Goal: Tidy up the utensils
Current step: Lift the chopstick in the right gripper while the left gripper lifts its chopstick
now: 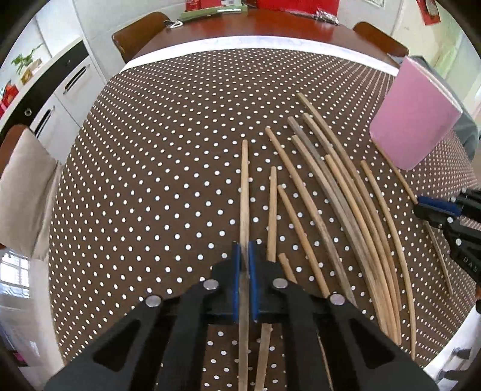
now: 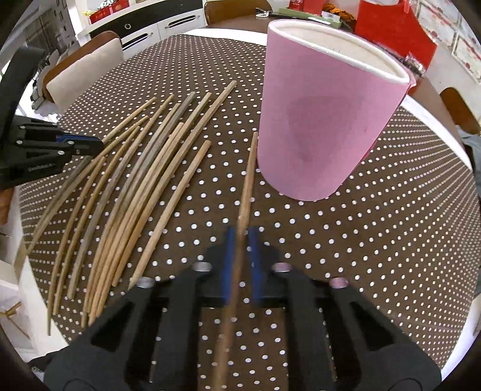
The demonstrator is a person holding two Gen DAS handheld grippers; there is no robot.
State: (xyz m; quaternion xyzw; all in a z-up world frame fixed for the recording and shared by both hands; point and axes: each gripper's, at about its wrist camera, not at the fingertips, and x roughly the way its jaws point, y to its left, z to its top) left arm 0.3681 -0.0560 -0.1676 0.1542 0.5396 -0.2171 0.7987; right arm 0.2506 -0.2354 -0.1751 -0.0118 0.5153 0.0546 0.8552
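Several wooden chopsticks (image 1: 336,192) lie side by side on the brown polka-dot tablecloth (image 1: 156,168). My left gripper (image 1: 246,255) is shut on the leftmost chopstick (image 1: 245,186), which runs straight ahead between its blue pads. In the right wrist view my right gripper (image 2: 243,240) is shut on a single chopstick (image 2: 248,186) that points toward the foot of a tall pink cylindrical holder (image 2: 324,120). The holder (image 1: 415,117) stands upright with an open white rim. The pile of chopsticks (image 2: 135,180) lies left of the right gripper. Each gripper shows at the edge of the other's view.
The cloth covers a round wooden table (image 1: 270,27) with chairs (image 1: 138,33) around it. A cushioned chair (image 2: 87,69) stands at the far left. Red boxes (image 2: 390,33) and clutter sit on the table's far side. White cabinets (image 1: 66,90) stand beyond.
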